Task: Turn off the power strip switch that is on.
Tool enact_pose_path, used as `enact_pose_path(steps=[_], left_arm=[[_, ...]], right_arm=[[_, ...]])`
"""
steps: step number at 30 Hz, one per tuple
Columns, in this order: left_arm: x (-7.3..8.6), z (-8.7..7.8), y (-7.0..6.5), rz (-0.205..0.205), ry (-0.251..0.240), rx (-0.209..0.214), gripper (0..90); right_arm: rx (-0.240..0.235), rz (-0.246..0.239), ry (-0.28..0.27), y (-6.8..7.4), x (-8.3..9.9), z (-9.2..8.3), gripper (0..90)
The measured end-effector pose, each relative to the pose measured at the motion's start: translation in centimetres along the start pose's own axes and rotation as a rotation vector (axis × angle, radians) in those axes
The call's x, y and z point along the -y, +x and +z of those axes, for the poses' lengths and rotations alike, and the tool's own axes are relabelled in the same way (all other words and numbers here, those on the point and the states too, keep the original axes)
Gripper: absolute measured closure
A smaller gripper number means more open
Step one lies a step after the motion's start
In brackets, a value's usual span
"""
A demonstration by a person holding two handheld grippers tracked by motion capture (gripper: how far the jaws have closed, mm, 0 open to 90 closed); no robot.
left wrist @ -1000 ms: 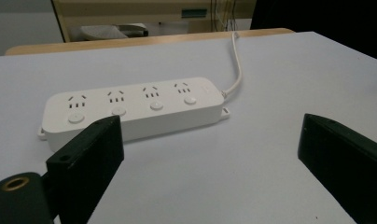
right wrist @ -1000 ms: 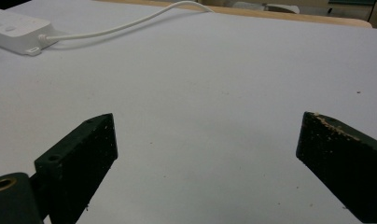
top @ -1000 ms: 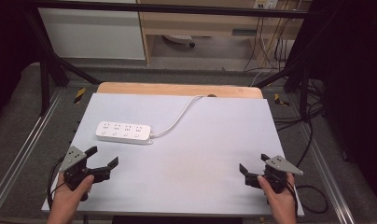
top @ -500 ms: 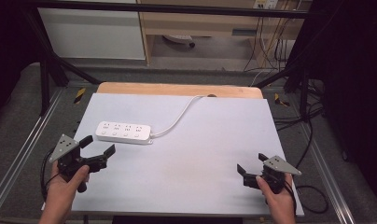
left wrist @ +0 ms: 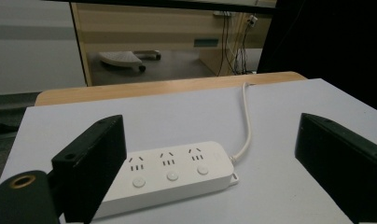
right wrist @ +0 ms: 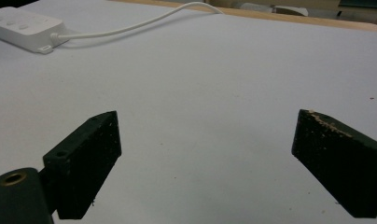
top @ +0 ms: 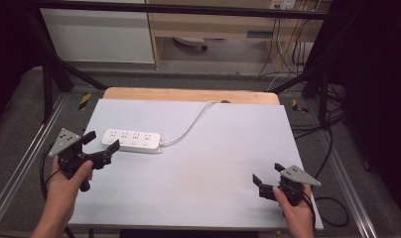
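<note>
A white power strip (top: 132,140) lies on the pale sheet toward the table's left, its white cord (top: 188,124) curving back to the far edge. My left gripper (top: 102,143) is open, hovering just left of the strip's near end with the jaws pointing at it. In the left gripper view the power strip (left wrist: 170,173) sits between and beyond the two black jaws, nothing held. My right gripper (top: 268,173) is open low over bare sheet near the front right. In the right gripper view the power strip (right wrist: 23,29) lies far off at top left.
The pale sheet (top: 223,148) covers a wooden tabletop (top: 188,94) that shows along the far edge. Metal frame rails (top: 20,163) run down both sides of the table. Cables (top: 332,203) hang off the right side. Shelving and wires stand beyond the table.
My left gripper has risen from the front left edge and moved forward and right, up to the power strip's left end. The right gripper has barely shifted.
</note>
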State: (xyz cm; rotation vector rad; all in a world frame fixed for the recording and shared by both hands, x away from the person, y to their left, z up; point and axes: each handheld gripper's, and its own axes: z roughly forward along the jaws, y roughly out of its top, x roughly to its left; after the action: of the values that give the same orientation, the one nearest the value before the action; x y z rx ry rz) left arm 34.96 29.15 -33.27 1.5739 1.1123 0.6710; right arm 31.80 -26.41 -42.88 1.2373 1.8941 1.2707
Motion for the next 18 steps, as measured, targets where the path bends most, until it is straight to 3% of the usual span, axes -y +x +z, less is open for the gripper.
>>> enact_pose_path(steps=[9,18], left_arm=[[0.1,1.2,0.0,0.024,0.020,0.011,7.4],[-1.1,2.2,0.7,0.019,0.027,0.003,7.9]], right_arm=[[-0.007,-0.001,0.012,0.0,0.1,0.3,6.1],[-0.007,-0.014,0.027,0.3,-0.1,0.4,5.5]])
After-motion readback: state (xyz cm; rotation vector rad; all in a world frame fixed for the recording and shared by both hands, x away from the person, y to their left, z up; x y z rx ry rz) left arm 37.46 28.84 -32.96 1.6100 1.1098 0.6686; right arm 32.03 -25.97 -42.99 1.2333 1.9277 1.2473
